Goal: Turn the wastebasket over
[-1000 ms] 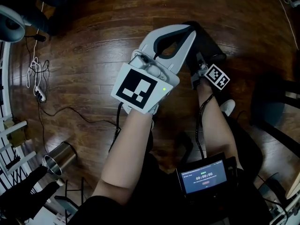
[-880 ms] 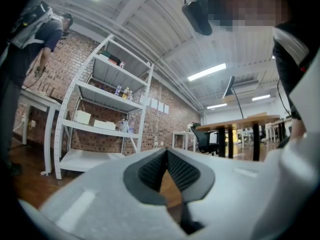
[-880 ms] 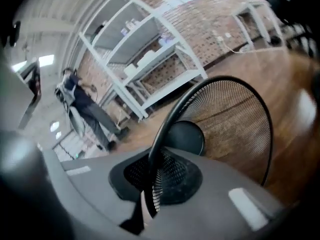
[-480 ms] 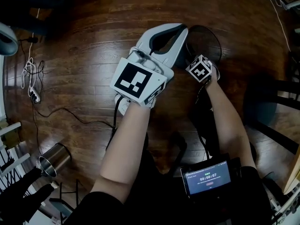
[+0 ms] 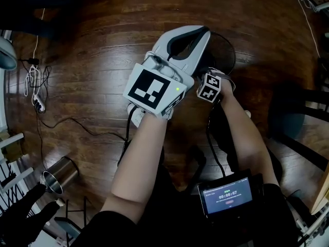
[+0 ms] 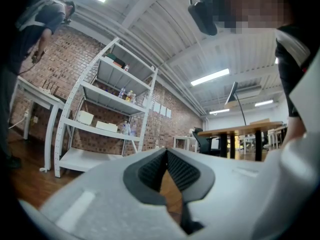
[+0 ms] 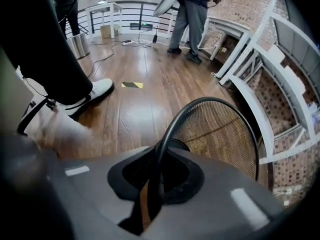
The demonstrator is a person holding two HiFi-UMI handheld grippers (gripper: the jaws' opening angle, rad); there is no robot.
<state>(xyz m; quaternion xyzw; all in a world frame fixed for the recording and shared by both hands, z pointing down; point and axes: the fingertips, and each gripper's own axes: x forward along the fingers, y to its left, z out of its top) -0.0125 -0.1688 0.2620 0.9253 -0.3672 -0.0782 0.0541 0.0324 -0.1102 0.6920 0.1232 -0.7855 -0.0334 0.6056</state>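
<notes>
**Mesh wastebasket standing mouth-up as right tongs ease off its rim**

The round black wire-mesh wastebasket [image 5: 223, 51] is now standing mouth-up on the dark wooden floor [image 5: 87, 60]. A second ago it was showing the head camera only a dark, closed side, and half a second ago its ring was already facing up. The right tongs [image 7: 160, 156], pointing steeply down, have just been opening and are now sitting slightly parted. The basket's thin black rim [image 7: 167, 135] is running between the pads with a sliver of floor showing beside it, so they appear to be straddling the rim rather than squeezing it. That is suggesting the turn itself is done and the release is under way. The left tongs [image 6: 166, 153] are taking no part. They are closed tip to tip on nothing, aiming level across the room, and in the head view they are hanging over the basket's left edge.
</notes>
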